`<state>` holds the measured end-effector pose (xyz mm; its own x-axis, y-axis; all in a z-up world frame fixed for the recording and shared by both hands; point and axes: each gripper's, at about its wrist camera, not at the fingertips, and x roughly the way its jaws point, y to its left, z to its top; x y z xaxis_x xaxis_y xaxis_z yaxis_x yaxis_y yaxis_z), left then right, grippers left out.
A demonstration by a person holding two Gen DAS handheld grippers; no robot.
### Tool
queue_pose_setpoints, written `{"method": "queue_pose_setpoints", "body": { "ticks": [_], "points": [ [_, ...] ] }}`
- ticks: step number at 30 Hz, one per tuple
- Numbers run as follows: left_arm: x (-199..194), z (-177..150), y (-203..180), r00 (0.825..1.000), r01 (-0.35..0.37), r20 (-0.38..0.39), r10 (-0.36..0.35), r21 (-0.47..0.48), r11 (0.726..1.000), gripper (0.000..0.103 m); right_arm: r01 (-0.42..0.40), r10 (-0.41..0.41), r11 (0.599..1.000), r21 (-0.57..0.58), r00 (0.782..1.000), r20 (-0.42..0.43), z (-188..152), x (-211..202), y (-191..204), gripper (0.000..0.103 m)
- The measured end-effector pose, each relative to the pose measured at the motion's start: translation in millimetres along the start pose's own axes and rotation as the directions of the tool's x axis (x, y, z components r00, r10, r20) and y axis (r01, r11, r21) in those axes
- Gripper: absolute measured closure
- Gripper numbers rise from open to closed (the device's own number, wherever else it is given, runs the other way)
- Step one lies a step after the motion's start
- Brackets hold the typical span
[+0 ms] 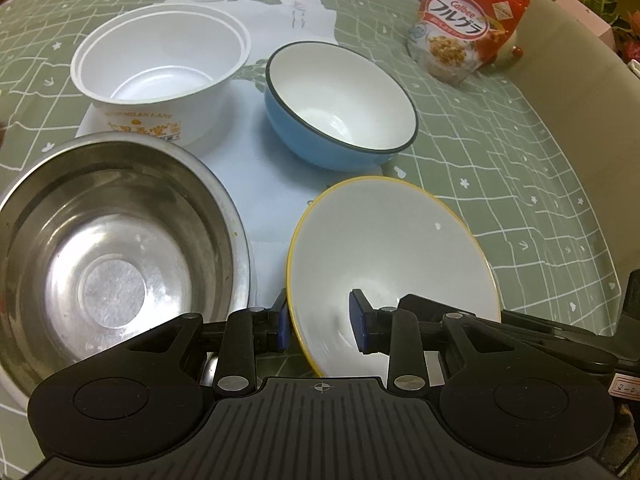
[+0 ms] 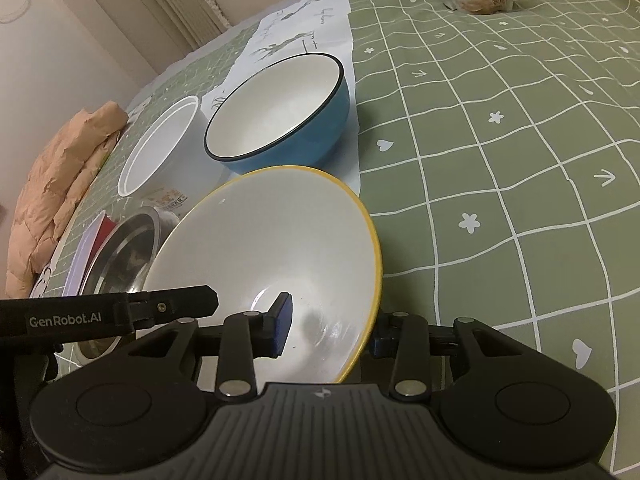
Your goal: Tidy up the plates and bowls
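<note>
A white bowl with a yellow rim (image 1: 384, 240) (image 2: 272, 240) sits closest to both cameras, its base hidden. My left gripper (image 1: 320, 322) is shut on the bowl's left wall, one blue pad outside and one inside. My right gripper (image 2: 330, 332) straddles the right rim with its pads slightly off the wall, so it is open. Behind it stands a blue bowl with a dark rim (image 1: 340, 96) (image 2: 280, 104). A white plastic tub (image 1: 160, 56) (image 2: 160, 148) is farther back on the left. A steel bowl (image 1: 112, 240) (image 2: 124, 252) sits left of the yellow-rimmed bowl.
A green checked cloth (image 2: 500, 140) covers the table, with open cloth to the right. A paper sheet with deer drawings (image 1: 260, 0) lies under the bowls. A red cereal bag (image 1: 468, 28) stands at the back right. A peach padded jacket (image 2: 60, 184) lies at the left edge.
</note>
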<state>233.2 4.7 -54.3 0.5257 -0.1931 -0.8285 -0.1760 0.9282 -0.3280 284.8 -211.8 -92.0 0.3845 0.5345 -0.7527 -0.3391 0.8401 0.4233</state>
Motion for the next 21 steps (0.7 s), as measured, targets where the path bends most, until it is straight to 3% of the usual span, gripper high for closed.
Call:
{"method": "queue_pose_setpoints", "body": {
  "ticks": [13, 21],
  "points": [
    [-7, 1, 7, 1.000, 0.023, 0.013, -0.023, -0.024, 0.999, 0.074, 0.013, -0.013, 1.000, -0.014, 1.000, 0.018, 4, 2, 0, 0.064],
    [-19, 13, 5, 0.997, -0.002, 0.080, 0.002, -0.002, 1.000, 0.075, 0.039, -0.031, 0.997, -0.071, 0.994, 0.106, 19, -29, 3, 0.063]
  ]
}}
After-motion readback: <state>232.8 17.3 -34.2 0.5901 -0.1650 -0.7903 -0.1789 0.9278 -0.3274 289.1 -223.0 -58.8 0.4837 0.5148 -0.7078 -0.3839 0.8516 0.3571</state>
